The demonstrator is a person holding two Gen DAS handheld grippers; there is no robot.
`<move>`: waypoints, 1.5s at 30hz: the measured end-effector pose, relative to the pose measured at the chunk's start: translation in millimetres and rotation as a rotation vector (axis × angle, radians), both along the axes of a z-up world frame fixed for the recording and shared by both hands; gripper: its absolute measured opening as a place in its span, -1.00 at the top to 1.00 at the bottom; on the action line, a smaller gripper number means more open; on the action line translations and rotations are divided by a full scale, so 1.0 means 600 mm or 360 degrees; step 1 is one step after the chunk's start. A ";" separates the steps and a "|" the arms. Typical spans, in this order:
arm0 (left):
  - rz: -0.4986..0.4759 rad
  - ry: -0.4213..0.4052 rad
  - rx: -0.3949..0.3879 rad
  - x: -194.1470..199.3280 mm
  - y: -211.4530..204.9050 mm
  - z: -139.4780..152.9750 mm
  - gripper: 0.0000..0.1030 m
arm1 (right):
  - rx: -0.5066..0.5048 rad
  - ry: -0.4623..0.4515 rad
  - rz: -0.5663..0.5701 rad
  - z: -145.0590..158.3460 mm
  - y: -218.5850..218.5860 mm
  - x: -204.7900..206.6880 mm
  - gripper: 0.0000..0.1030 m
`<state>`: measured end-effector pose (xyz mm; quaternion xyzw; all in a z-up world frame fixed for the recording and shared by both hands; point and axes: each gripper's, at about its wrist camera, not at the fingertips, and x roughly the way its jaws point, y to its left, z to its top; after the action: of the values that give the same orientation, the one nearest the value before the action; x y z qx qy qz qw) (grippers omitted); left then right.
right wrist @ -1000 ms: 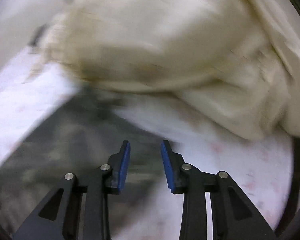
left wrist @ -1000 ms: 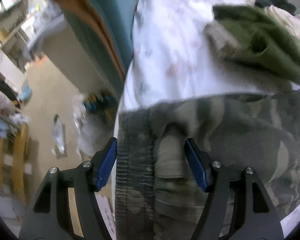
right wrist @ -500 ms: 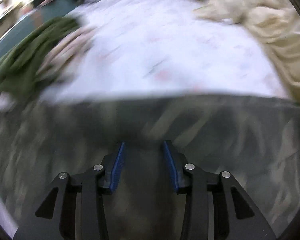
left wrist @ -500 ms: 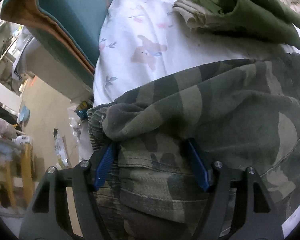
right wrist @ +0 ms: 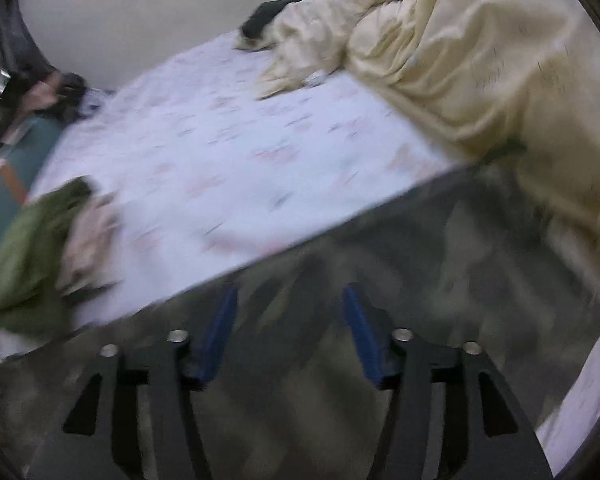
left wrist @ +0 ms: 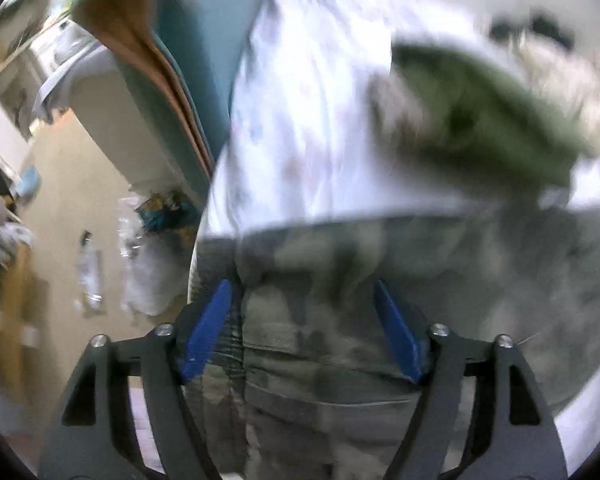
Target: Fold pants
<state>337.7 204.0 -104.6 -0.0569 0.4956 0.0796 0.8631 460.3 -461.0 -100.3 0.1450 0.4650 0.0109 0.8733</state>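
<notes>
Jaws spread over camouflage pants (left wrist: 340,344); cream duvet (right wrist: 480,72) right-view only.

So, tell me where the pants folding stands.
Done: camo pants lie spread across the bed sheet. In hand: the left claw and right claw sit open over the fabric, gripping nothing. Left: every fold; no neat crease shows yet.

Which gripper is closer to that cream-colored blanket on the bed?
Right. The right gripper sits over the camo pants, beside the cream blanket. The left gripper works the pants' opposite end.
</notes>
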 end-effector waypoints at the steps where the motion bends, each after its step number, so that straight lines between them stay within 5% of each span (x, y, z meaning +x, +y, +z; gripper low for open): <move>1: 0.0036 -0.0083 -0.0056 -0.014 0.005 0.029 -0.64 | 0.0039 0.0009 0.0005 0.003 0.002 -0.012 -0.42; 5: 0.0176 -0.0286 -0.0239 -0.085 0.016 0.098 -0.70 | 0.0347 -0.0002 -0.0001 0.027 0.023 -0.117 -0.46; 9: 0.0351 -0.0343 -0.0517 -0.177 -0.006 0.088 -0.75 | 0.0570 0.0023 -0.0005 0.040 0.041 -0.211 -0.49; 15: 0.0745 -0.0373 -0.1032 -0.317 -0.053 -0.055 -0.75 | 0.0856 0.0116 -0.0051 0.026 0.074 -0.309 -0.50; 19: 0.1010 -0.0472 -0.1135 -0.352 -0.039 -0.138 -0.72 | 0.0908 0.0194 -0.0097 -0.004 0.078 -0.329 -0.50; 24: 0.0914 -0.0544 -0.1001 -0.305 -0.024 -0.141 -0.72 | 0.0854 0.0250 -0.0150 -0.029 0.065 -0.323 -0.50; 28: 0.0969 -0.0572 -0.1030 -0.259 0.037 -0.150 -0.62 | 0.0918 0.0292 -0.0219 -0.050 0.050 -0.315 -0.50; 35: 0.0879 -0.0545 -0.0953 -0.211 0.065 -0.142 0.17 | 0.0936 0.0294 -0.0282 -0.059 0.034 -0.304 -0.50; 39: 0.0752 -0.0601 -0.0770 -0.206 0.041 -0.091 0.64 | 0.0945 0.0313 -0.0294 -0.066 0.032 -0.297 -0.50; 42: 0.0673 -0.0650 -0.0681 -0.202 0.019 -0.041 0.68 | 0.0955 0.0294 -0.0262 -0.061 0.034 -0.302 -0.50; 45: 0.0723 -0.0534 -0.0642 -0.192 0.023 -0.034 0.68 | 0.0976 0.0261 -0.0268 -0.059 0.030 -0.319 -0.51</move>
<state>222.6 217.6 -125.1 -0.3476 0.3271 0.1595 0.8642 269.0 -443.0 -135.8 0.4396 0.4953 0.0666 0.7464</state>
